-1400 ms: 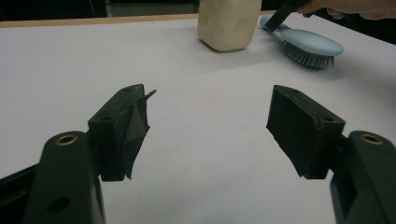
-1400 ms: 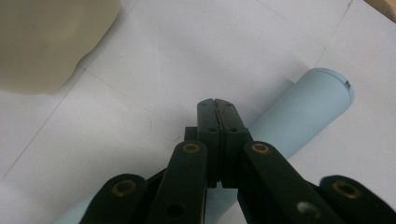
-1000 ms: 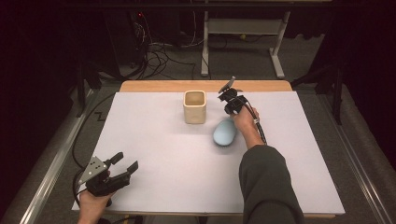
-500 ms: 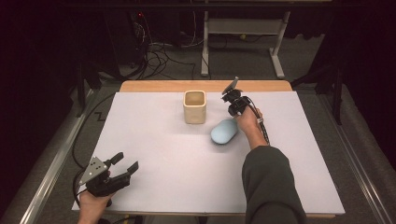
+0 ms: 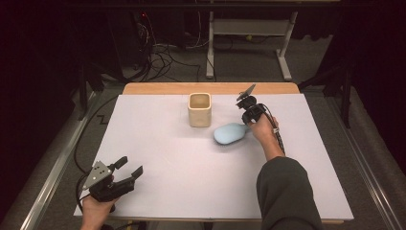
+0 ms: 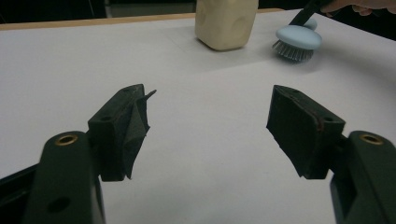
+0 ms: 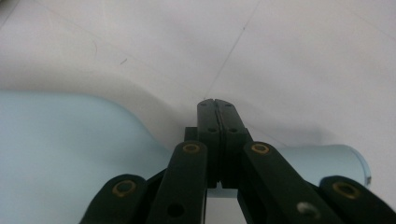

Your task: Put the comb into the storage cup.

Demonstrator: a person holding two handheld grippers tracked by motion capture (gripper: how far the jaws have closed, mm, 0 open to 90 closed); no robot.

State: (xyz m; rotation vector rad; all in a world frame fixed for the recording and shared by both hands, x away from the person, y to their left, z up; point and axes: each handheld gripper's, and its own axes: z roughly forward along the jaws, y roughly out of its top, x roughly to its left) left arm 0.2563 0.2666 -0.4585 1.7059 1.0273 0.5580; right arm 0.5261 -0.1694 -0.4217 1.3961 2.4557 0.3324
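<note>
1. Since the earlier shots the light-blue brush (image 5: 230, 133) has slid a bit toward the table's (image 5: 158, 158) left edge, closer to the cream cup (image 5: 199, 109) near the far edge.
2. Right gripper (image 5: 250, 117) is clamped shut, apparently over the brush handle, so it's probably dragging it cupward.
3. Left gripper (image 5: 131, 168) idles half open, empty, at the near-left corner.
4. No readable brand or writing.
</note>
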